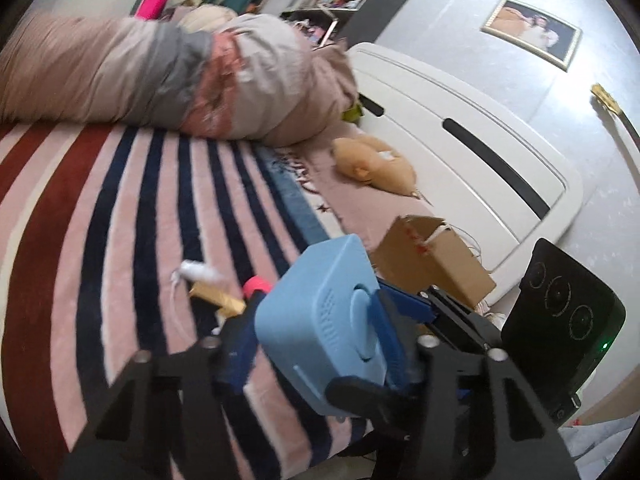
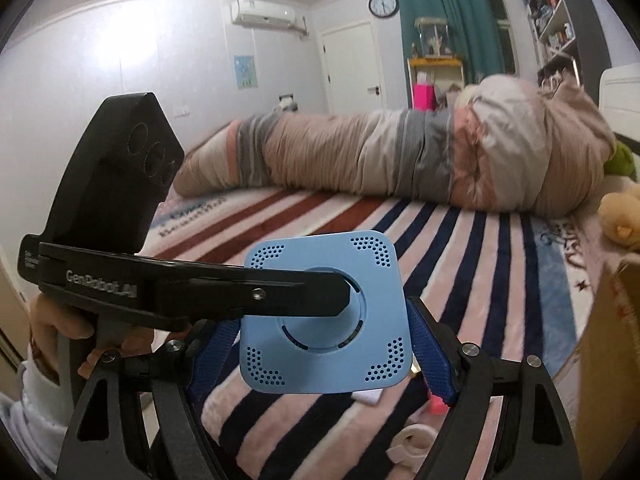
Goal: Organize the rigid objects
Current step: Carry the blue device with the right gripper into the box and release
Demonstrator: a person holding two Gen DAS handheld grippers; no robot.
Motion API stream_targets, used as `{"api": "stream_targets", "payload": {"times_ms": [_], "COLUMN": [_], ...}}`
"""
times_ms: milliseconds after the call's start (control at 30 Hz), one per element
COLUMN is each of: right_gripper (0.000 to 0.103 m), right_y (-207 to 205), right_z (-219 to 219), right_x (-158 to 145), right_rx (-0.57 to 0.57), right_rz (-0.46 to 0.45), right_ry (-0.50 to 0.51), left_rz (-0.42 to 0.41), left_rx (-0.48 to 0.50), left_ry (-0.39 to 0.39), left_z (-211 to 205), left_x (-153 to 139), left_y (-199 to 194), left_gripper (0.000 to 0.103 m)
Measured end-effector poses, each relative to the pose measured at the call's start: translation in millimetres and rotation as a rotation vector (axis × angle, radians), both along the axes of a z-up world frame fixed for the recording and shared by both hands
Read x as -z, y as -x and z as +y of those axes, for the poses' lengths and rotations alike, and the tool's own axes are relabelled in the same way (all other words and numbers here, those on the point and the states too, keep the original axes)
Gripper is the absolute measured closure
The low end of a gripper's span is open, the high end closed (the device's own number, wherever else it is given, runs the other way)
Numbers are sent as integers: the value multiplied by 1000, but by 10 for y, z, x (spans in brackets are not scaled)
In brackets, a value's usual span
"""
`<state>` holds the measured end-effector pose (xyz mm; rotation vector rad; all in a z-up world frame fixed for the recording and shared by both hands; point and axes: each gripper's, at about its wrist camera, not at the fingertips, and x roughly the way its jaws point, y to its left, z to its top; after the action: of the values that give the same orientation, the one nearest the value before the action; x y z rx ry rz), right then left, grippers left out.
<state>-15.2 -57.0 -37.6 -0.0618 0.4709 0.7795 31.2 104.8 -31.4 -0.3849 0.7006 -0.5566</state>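
Step in hand: a two-handed carry. The blue box (image 2: 324, 316), a rounded plastic device with perforated corners, is held up above the striped bed cover (image 1: 132, 216), clear of it.
Right hand-held gripper (image 2: 324, 344): clenched on the blue box across its width, one blue pad on each side edge.
Left hand-held gripper (image 1: 316, 344): it grasps the same box across its thin dimension; in the right wrist view its black finger (image 2: 304, 294) lies over the round centre of the box's face.
Where the box is: in the air between both grippers, near the foot of the bed, with the open cardboard box (image 1: 436, 264) just beyond it by the white headboard (image 1: 460, 128).
Left on the bed: a gold bar-shaped item (image 1: 218, 300), a pink-capped item (image 1: 256, 285) and a small white item (image 1: 198, 272), all lying loose near each other.
Likely goal: the cardboard box looks like the collecting place, though that is a judgement only.
Next move calls for: both hands travelling together at one pace so the box does not twist, then lowering it level through the carton's open flaps before either grip lets go.
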Motion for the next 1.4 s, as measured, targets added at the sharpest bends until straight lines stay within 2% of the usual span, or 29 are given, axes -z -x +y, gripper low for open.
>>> {"api": "stream_targets", "payload": {"times_ms": [367,600,700,767,1000,1133,1267,1400], "right_gripper": [24,24,24,25,26,26,26,26], "right_y": [154,220,249,277,271,256,246,228], "right_z": [-746,-1308,-1595,-1763,-2280,-2441,-2464,-2459], "right_x": [-333,-398,-393,-365,-246,-188,-126,-79], "right_rx": [47,99,130,164,257,281,307,316], "right_rz": [-62,-86,-95,-104,-68,-42,-29,-9], "right_ry": [-59,-77,-79,-63,-101,-119,-80,-64], "left_rz": [-132,-169,-171,-167,-132,-116,-94,-69], "left_rx": [52,109,133,153,247,270,267,269], "left_ry": [-78,-113,-139,-159,-214,-238,-276,-273], "left_z": [-713,-1298,-1611,-1803,-2433,-2628,-2749,-2759], "left_x": [-440,-564,-588,-597,-530,-476,-382,-302], "left_y": [64,12,-17,-23,-135,-184,-237,-303], "left_gripper": [58,58,58,65,67,67,70,70]}}
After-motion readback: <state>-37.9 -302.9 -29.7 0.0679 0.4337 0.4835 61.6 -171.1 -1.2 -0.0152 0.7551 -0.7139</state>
